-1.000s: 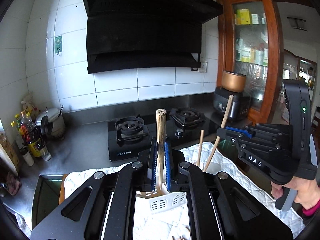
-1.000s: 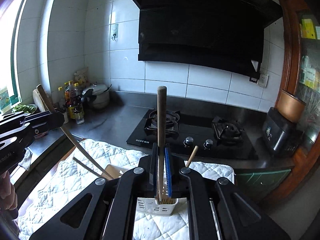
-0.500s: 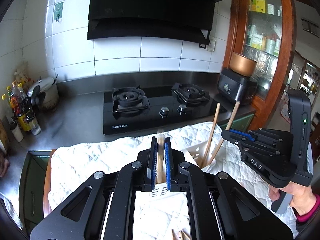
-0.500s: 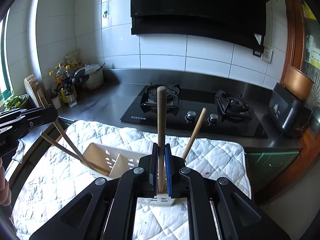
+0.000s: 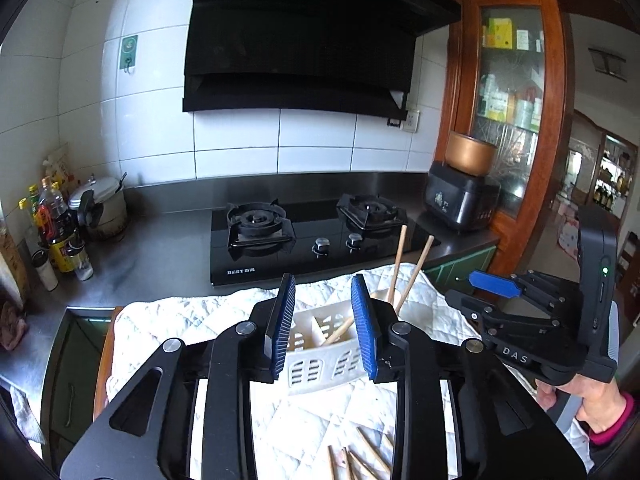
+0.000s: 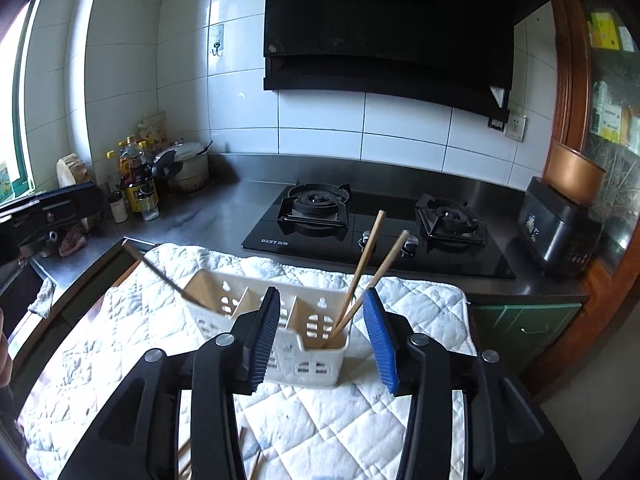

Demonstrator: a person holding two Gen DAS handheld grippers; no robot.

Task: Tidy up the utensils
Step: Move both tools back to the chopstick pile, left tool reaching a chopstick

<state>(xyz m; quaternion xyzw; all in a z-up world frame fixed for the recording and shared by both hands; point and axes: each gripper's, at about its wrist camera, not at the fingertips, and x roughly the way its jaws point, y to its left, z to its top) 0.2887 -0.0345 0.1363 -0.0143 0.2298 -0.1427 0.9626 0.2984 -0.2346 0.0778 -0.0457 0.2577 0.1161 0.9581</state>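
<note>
"BEST" is printed in white on the front edge of the black gas stove, and the letters "DAS" are read on the body of the right gripper where it is seen from the left wrist camera. No other writing can be made out; the labels on the bottles by the wall are too small to read.

The white utensil holder is set on the quilted white cloth in front of the stove. Two chopsticks are leaned in its right-end compartment, and another one is leaned out of its left end. More loose chopsticks are left lying on the cloth nearer the camera.

The jaws of the left gripper are spread, with nothing pinched; the holder is seen between and beyond them. The right gripper's jaws are likewise spread and empty.

Half a second earlier a chopstick was clamped upright in each gripper. Both sets of jaws have just been opening, and those chopsticks are now released into the holder.
</note>
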